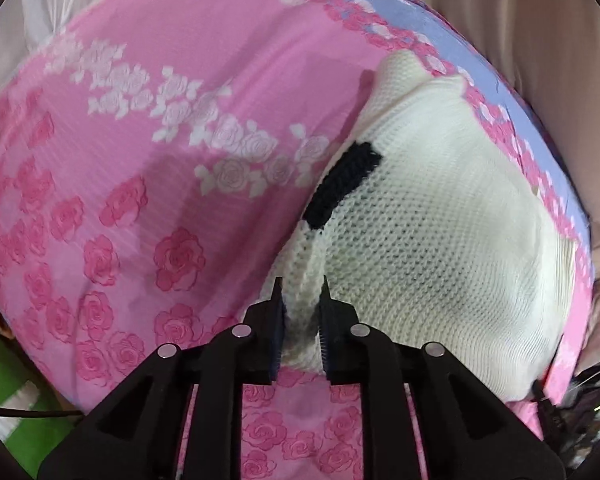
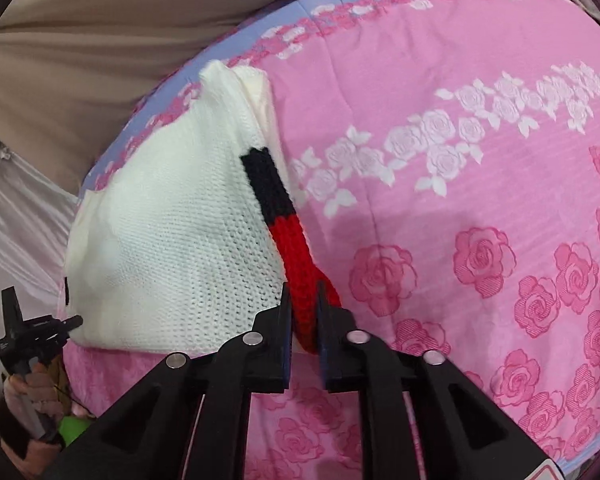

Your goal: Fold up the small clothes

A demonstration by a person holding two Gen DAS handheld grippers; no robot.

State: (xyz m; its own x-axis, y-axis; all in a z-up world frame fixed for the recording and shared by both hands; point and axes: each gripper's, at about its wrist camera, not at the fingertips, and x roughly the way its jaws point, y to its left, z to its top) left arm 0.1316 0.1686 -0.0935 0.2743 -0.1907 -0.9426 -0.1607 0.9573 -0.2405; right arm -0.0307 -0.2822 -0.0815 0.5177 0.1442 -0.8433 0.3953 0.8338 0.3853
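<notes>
**Both grippers pinched on the knitted garment's edges**

I have a small cream-white knitted garment (image 1: pixel 440 240) lying on a pink bedsheet printed with white and deep-pink roses (image 1: pixel 140 160). The sheet has a lilac-blue border (image 1: pixel 400 4) along its far edge, and the garment sits close to that border, near the edge of the bed.

My left gripper (image 1: pixel 302 292) is nearly closed. Its two black fingers (image 1: pixel 274 312) squeeze a rolled cream-coloured ribbed edge of the garment between them, and the fabric bunches up in the narrow gap. Just beyond that pinch, a black knitted band (image 1: pixel 342 184) runs along the same edge.

My right gripper (image 2: pixel 303 292) is likewise drawn almost together, its fingers (image 2: pixel 284 312) clamped on a red knitted band (image 2: pixel 300 264) at the garment's edge. That red strip continues upward into the black knitted band (image 2: pixel 268 184), with the cream body (image 2: pixel 172 240) spreading away to the left of it.

From the right wrist view, the left gripper (image 2: pixel 24 332) shows at the far left, at the garment's other lower corner, held in my hand (image 2: pixel 28 400). Beige draped fabric (image 2: pixel 100 40) hangs behind the bed.
</notes>
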